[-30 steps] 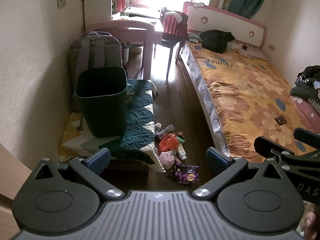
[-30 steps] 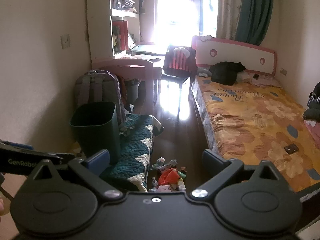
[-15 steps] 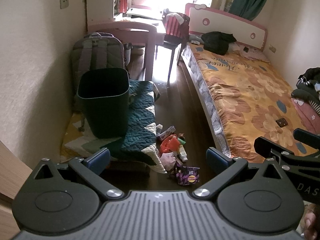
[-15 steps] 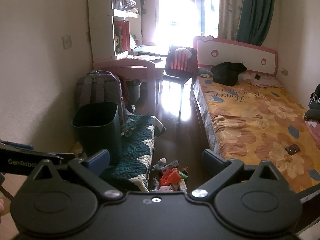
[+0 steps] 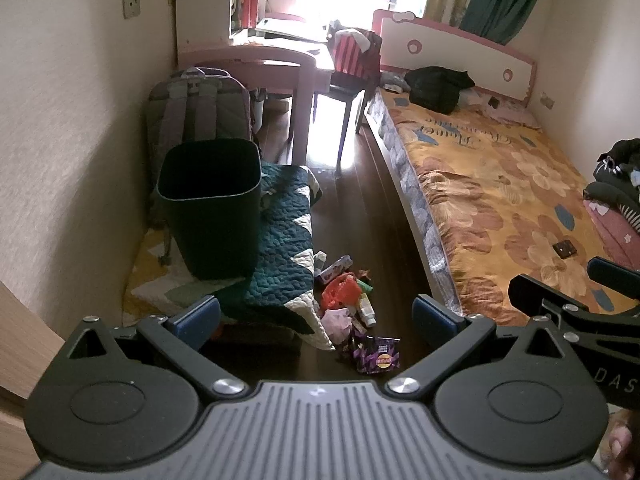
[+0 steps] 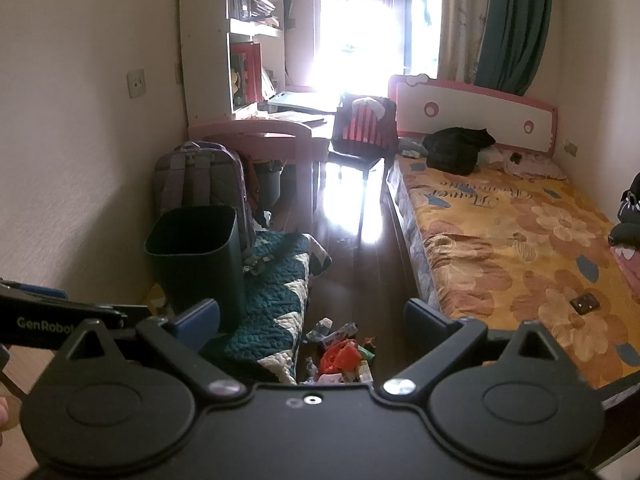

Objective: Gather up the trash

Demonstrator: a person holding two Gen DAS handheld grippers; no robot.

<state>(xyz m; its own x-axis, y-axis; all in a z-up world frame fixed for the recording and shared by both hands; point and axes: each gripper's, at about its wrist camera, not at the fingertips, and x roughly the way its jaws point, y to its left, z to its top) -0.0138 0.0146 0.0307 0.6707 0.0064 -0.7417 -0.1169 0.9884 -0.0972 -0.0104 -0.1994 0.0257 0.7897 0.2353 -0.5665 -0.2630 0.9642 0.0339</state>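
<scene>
From my left camera, the wall runs down the left side, and against it a backpack (image 5: 198, 114) stands upright with the bin (image 5: 210, 204) just in front of it. The bin sits upright on the left part of a quilt (image 5: 280, 248) spread on the floor, its mouth open and dark inside. At the quilt's near right corner the trash (image 5: 348, 304) lies in a loose heap on the bare wooden floor: a red bag (image 5: 340, 290), a small white bottle (image 5: 366, 308) just right of it, a pink crumple below, and a purple wrapper (image 5: 378, 354) nearest to me, a little apart from the rest. My left gripper (image 5: 316, 318) hangs above the heap with its blue pads spread wide and nothing between them. Right of the floor strip is the bed (image 5: 500, 208), its near edge running alongside the trash, with a black bundle (image 5: 438, 84) near the headboard. Beyond the bin a desk (image 5: 260, 56) stands at the wall, a chair (image 5: 354, 64) beside it. My right gripper (image 6: 312, 320) is likewise spread wide and holds nothing; through its camera the trash (image 6: 342, 354) shows low in frame between the fingers, the bin (image 6: 198, 260) to the left.
</scene>
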